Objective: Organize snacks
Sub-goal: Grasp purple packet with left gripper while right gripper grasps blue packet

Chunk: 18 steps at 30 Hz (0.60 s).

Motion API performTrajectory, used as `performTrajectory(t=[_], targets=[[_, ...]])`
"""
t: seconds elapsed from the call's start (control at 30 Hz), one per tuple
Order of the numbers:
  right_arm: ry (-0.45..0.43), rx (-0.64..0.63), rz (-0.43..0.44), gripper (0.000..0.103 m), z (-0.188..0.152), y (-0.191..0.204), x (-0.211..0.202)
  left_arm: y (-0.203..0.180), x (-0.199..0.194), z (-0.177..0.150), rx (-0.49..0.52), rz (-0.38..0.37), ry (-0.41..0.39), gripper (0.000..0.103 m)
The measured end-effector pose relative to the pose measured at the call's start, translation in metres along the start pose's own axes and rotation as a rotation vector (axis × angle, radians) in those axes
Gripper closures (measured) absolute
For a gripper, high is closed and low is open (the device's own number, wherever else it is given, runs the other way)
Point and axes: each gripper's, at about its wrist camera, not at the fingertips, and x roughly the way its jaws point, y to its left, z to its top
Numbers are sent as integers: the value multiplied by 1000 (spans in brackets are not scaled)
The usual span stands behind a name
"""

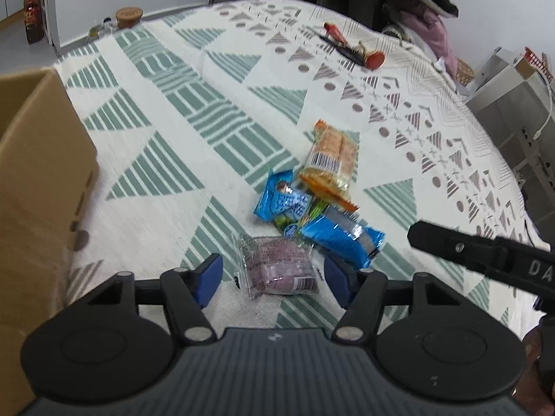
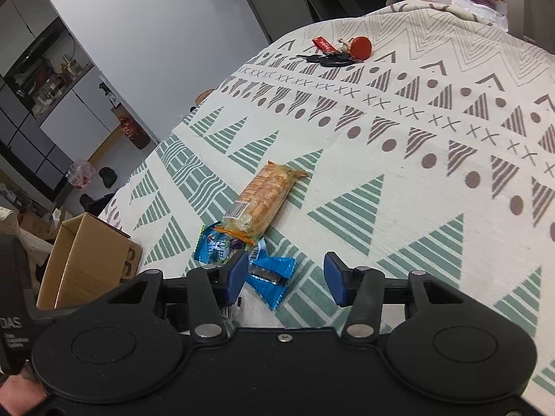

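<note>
My left gripper (image 1: 274,274) is spread wide, with the clear crinkly packet holding a purple snack (image 1: 279,267) lying between its blue pads (image 1: 211,277). The pads do not press on it yet. My right gripper (image 2: 286,277) is spread too, and the shiny blue foil packet (image 2: 270,279) lies between its pads, untouched.

All the snacks sit in a small heap on the surface, which has a patterned green and white cloth (image 1: 194,111). The long orange cracker pack (image 1: 329,159) lies on top at the far side. The brown cardboard box (image 1: 38,180) stands off to my left.

I think the purple packet is light, soft and a bit slippery. I would pinch it across its fat middle, gently, so the snack inside does not squash. The thin sealed edges would likely slide out.
</note>
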Motion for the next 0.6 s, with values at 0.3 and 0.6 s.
performTrajectory(t=[0.3,0.6], targets=[[-11,-44,38,54,5,14,24,10,10,6,-26,-12,15,68],[44,-89,-6,60,-1,24,48,30,-5,4,-53,18,10,70]])
